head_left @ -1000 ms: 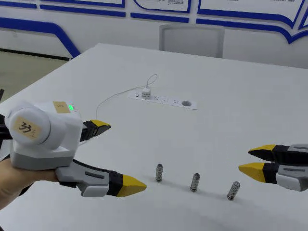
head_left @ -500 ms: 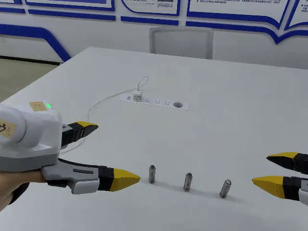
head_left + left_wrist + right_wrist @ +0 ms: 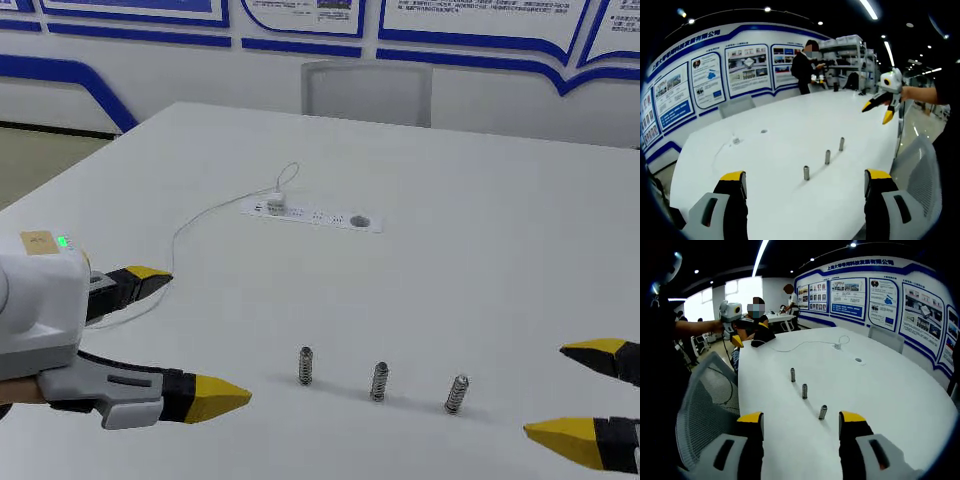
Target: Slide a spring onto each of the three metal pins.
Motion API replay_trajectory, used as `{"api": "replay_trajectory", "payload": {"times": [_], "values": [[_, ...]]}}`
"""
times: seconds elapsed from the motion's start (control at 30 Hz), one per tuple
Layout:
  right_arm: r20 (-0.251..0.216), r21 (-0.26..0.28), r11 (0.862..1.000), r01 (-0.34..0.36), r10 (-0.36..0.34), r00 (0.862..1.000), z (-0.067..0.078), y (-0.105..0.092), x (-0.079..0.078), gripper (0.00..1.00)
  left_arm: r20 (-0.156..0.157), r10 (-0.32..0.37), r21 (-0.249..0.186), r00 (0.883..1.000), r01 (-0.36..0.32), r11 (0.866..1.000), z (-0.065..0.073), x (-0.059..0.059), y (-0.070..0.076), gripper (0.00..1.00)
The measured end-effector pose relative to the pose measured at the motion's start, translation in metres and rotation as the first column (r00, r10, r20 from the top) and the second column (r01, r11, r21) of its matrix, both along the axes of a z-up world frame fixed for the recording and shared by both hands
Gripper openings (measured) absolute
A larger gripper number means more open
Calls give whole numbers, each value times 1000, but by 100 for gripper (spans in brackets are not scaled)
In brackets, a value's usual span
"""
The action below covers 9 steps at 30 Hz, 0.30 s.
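**Grippers poised either side of three sprung pins.** At the bottom left of the head view, the left gripper (image 3: 183, 337) hovers over the white desk (image 3: 480, 250). Its two yellow-tipped jaws are spread wide apart and hold nothing, and its pale grey body runs off the left edge of the frame. At the bottom right, the right gripper (image 3: 573, 390) likewise has its jaws well apart and empty. Only its yellow tips and a little of the dark stems behind them fall inside the frame.

Between the two, in the lower middle, a row of three metal pins (image 3: 379, 381) stands upright on the desk, slanting slightly down to the right and apart from both grippers. Each wears a spring (image 3: 306, 368) with a small rounded cap above it. How much bare pin lies inside the coils cannot be made out. In the left gripper view the three are small and their coils hard to read; in the right gripper view the coils show faintly. A mesh chair (image 3: 710, 400) rises at the left of that view, beside the desk's edge.

Farther back, at centre, a white power strip (image 3: 312, 214) lies flat, with a thin cable (image 3: 195, 228) looping toward the left. Beyond the desk's far edge a grey chair (image 3: 367, 92) stands partly hidden by the desktop. Behind it are blue-and-white wall panels (image 3: 480, 15) whose text is too small to read.
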State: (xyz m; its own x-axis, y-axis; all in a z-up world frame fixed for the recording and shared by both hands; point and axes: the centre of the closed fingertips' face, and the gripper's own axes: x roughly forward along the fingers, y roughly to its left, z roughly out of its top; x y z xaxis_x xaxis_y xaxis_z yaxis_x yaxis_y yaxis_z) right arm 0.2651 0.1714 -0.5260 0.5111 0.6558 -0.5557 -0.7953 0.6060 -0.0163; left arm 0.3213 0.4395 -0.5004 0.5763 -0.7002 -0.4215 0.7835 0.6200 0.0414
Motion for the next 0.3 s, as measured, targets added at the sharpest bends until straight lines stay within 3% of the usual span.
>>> {"api": "replay_trajectory", "payload": {"times": [0.07, 0.3], "values": [[-19, -42, 999, -21, 20, 1000, -8, -2, -6, 62, 4, 4, -5, 1000, -4, 1000, 1, 0, 1, 100], [3, 15, 1000, 7, -7, 1000, 0, -2, -5, 66, -13, 8, -10, 1000, -9, 1000, -4, -5, 3, 100]]}}
